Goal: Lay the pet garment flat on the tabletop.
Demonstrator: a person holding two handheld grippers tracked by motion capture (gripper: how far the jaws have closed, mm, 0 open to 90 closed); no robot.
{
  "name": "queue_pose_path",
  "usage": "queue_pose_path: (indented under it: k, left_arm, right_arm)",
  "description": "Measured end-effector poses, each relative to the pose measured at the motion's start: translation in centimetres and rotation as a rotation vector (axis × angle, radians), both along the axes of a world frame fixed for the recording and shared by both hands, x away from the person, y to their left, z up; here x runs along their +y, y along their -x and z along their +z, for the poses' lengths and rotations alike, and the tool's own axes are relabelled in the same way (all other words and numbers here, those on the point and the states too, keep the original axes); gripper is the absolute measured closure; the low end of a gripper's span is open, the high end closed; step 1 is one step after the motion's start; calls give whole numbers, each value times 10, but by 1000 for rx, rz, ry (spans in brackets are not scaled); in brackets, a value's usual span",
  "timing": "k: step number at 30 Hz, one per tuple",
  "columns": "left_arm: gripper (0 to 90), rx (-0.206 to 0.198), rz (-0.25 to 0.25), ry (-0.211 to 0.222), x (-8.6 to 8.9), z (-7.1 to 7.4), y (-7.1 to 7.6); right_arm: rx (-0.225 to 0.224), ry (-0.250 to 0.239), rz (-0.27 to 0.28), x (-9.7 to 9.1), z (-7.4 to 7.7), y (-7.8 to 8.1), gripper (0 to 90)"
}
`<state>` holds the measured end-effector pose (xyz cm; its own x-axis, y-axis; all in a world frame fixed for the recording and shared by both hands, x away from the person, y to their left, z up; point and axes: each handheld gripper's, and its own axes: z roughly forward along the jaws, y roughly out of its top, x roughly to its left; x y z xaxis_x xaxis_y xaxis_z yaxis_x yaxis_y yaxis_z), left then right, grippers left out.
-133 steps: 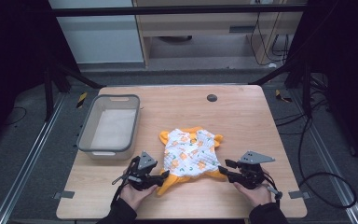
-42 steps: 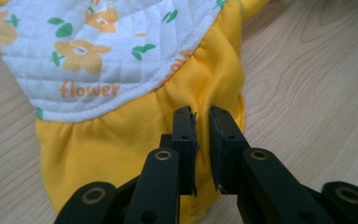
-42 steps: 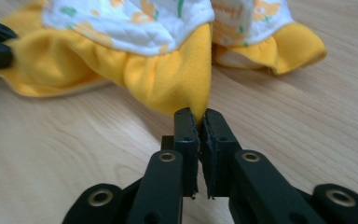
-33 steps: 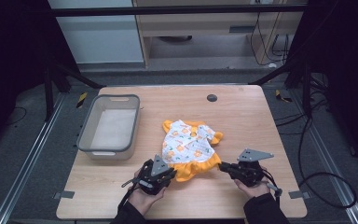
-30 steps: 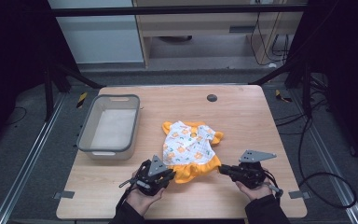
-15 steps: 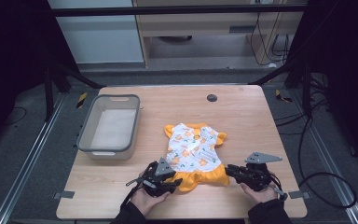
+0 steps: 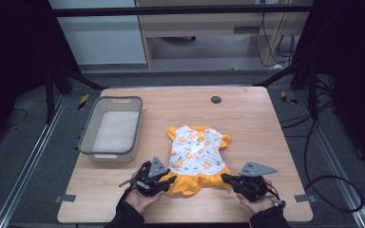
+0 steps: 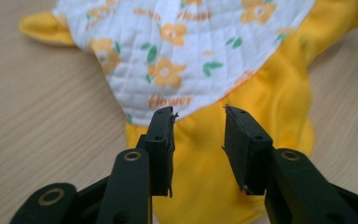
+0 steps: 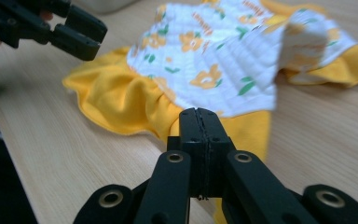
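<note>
A small dress lies flat on the wooden table, with a white top printed with orange flowers and a yellow skirt toward the front edge. My left gripper is at the skirt's left corner. In the left gripper view its jaws stand open just above the yellow hem, having just closed in a little, and the pads press on nothing. My right gripper is at the skirt's right corner. Its jaws are shut tight over the yellow cloth, and I see no cloth pinched between them.
A grey plastic bin stands at the table's left, beyond my left hand. A small black round disc sits near the far edge. My left gripper appears at the top left of the right gripper view. Bare wood lies right of the dress.
The dress has slid toward the front edge and its yellow skirt now lies spread wider. My left gripper's jaws have opened. My right gripper shifted slightly at the skirt's right corner.
</note>
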<state>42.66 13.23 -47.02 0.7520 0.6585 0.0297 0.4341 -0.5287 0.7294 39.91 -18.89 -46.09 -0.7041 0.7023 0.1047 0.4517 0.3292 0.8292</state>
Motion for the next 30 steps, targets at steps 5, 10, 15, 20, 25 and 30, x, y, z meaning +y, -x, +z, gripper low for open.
queue_pose_path:
  k: [5,10,15,20,25,30]
  left_arm:
    - [650,17,7,-75,-2,-19,-9]
    - [637,19,7,-79,-3,-22,-10]
    - [628,14,8,-79,-3,-22,-11]
    - [618,7,10,-82,-2,-23,-12]
    - [610,3,17,-75,-2,-23,-13]
    - [611,-7,22,-78,-2,-24,-11]
  right_arm:
    - [9,94,-11,22,-17,-17,900]
    - [10,123,-37,27,-23,-31,900]
    - [19,147,-77,32,-32,-52,900]
    - [30,161,-87,36,-38,-64,900]
    - [43,148,-89,32,-37,-66,886]
    - [0,113,-85,25,-24,-55,898]
